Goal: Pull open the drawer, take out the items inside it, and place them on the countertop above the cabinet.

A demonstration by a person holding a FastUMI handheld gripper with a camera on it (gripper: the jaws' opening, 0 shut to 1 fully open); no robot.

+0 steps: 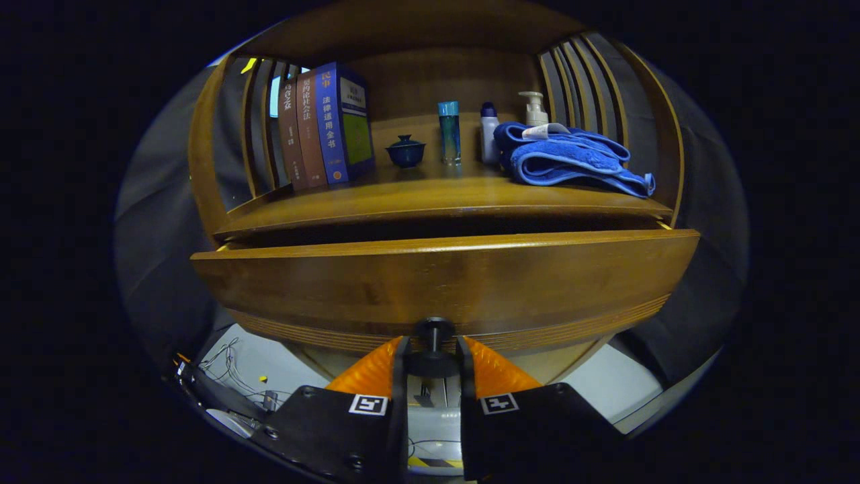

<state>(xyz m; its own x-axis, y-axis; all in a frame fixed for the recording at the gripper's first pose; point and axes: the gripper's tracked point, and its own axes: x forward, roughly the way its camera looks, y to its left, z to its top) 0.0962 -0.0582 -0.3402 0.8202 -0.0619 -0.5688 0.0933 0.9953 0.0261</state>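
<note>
A wooden drawer front [443, 279] stands pulled out a little from the cabinet, with a dark gap between its top edge and the countertop [430, 198]. Its dark round knob [434, 349] sits between my fingers, and my gripper [433, 366] is shut on that knob. The drawer's inside is hidden behind its front panel. Above it the wooden countertop carries several things.
On the countertop stand three books [326, 128], a small dark lidded cup [405, 151], a teal bottle [449, 132], a white bottle with a blue cap [489, 132], a pump bottle [535, 107] and a folded blue towel [571, 158]. Slatted wooden sides flank it. Cables [232, 366] lie on the floor.
</note>
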